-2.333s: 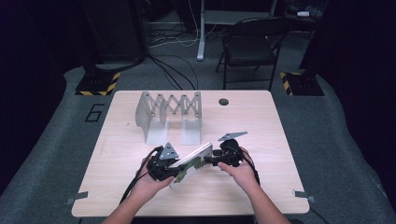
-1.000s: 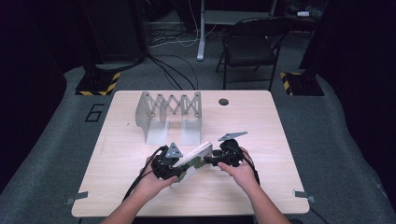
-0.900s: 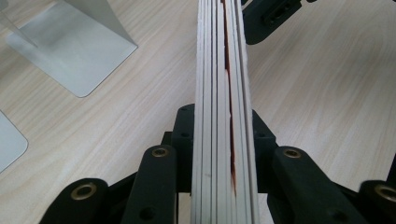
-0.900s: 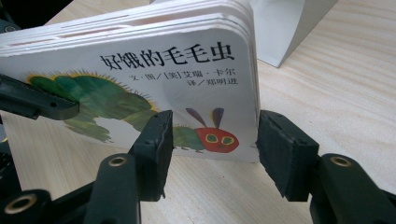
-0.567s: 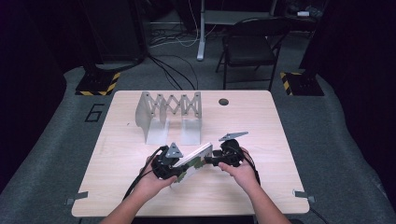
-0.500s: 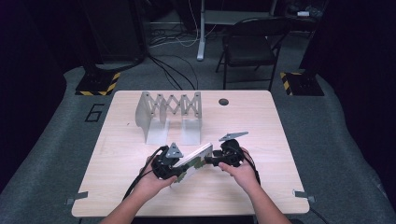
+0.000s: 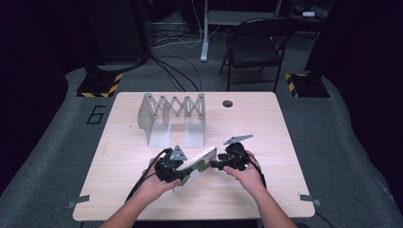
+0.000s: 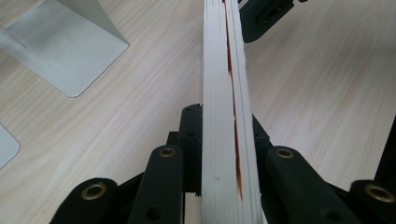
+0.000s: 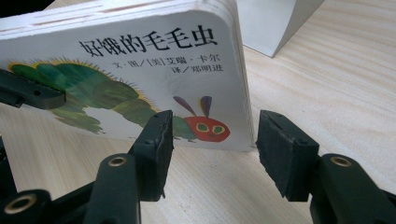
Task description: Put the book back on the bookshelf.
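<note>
**Left jaws closed onto the book**

Over the last second the jaws of the left gripper (image 7: 183, 167) have been drawn further together, and in the left gripper view the book (image 8: 224, 112) is now pressed between them by its page edges, a jaw tight against each cover. In the high view a slight shift of the book (image 7: 197, 161) can be made out: compared with the oldest picture its near end has been drawn a little toward the left hand (image 7: 157, 183), and the tilt of the white cover appears marginally altered. Any further change is too small to be told.
</note>
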The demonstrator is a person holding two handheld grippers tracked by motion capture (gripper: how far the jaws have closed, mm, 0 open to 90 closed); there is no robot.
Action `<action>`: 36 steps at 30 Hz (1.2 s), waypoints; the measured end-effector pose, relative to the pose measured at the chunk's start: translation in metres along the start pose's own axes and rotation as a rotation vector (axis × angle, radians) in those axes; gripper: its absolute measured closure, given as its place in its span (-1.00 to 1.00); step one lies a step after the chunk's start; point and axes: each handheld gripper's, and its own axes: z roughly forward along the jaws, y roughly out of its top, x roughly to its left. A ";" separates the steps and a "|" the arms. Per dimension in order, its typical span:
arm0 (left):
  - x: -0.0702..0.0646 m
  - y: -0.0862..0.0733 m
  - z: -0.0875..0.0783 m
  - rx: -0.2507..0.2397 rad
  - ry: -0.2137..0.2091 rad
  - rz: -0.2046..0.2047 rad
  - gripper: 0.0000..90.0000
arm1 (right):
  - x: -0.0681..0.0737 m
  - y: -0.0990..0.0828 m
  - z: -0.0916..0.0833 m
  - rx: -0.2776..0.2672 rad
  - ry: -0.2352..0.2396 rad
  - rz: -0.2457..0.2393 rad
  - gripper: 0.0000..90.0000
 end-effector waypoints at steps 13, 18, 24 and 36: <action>-0.004 0.002 0.000 -0.004 0.023 0.020 0.68 | -0.002 -0.001 -0.002 0.007 -0.005 0.021 0.01; -0.005 0.002 -0.001 -0.011 0.025 0.021 0.68 | -0.003 -0.001 -0.001 0.000 -0.006 0.010 0.01; -0.004 0.001 -0.002 -0.020 0.023 0.003 0.68 | -0.003 -0.002 -0.002 0.007 -0.008 0.018 0.01; -0.004 0.003 -0.003 -0.036 0.024 -0.016 0.68 | -0.004 -0.002 -0.003 0.000 -0.007 0.026 0.00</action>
